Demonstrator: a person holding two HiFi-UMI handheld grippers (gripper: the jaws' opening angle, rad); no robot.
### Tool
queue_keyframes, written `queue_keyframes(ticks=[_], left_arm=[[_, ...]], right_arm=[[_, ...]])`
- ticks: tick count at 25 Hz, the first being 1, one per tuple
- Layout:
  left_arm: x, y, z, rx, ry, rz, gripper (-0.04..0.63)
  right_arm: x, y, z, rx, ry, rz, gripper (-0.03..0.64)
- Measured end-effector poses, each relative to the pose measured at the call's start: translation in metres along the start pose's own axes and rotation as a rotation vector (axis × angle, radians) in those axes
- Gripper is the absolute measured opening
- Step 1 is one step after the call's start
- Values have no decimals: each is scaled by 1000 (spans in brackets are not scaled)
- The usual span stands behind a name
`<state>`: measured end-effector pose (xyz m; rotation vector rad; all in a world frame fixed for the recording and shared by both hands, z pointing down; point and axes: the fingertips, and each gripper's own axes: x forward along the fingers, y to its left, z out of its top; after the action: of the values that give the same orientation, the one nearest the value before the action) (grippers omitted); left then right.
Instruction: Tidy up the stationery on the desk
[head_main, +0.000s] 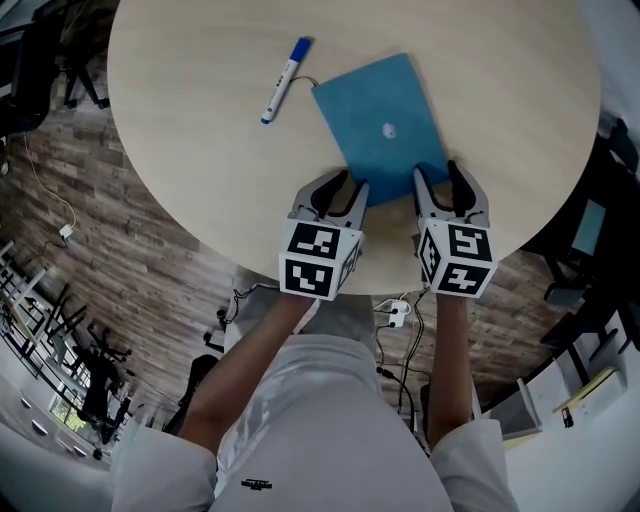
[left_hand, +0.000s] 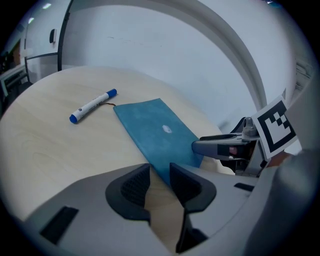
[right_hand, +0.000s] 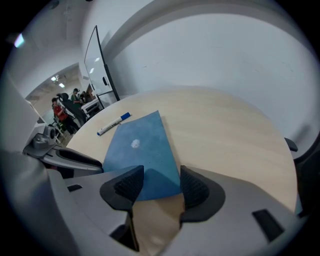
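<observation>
We are holding both grippers at the near edge of the blue notebook (head_main: 385, 125), which is lying flat on the round tabletop (head_main: 200, 170), a little turned. The left gripper (head_main: 338, 190) is standing with its jaws apart over the near left corner, and the right gripper (head_main: 443, 185) is also wide open over the near right corner. In both gripper views the blue corner is showing between the pads, but the pads are not pressing on it, so nothing is held.

The step in hand is, as we are judging it, taking the notebook by these two corners. The cover is looking thin and it is lying close on the wood, so we are advising to bring one pad low, against the tabletop, and to close both grippers together, not one after the other, otherwise the notebook is probably sliding or turning away. When lifting, both hands are better kept level, so the cover is not bending.

The blue marker (head_main: 285, 80) is lying near the far left corner, untouched; we are leaving it for afterwards
</observation>
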<state>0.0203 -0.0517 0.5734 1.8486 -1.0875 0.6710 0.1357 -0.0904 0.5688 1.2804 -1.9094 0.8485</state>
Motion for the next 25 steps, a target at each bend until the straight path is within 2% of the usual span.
queue_keyframes(ticks=[13, 17, 25], left_arm=[[1, 0, 3, 34, 6, 11, 121], [0, 7, 9, 32, -2, 24, 121], [-3, 24, 25, 80, -18, 45, 121]], right_arm=[[-4, 4, -5, 20, 4, -22, 245], [-10, 13, -13, 48, 4, -14, 245], [-17, 38, -22, 111, -1, -6, 245]])
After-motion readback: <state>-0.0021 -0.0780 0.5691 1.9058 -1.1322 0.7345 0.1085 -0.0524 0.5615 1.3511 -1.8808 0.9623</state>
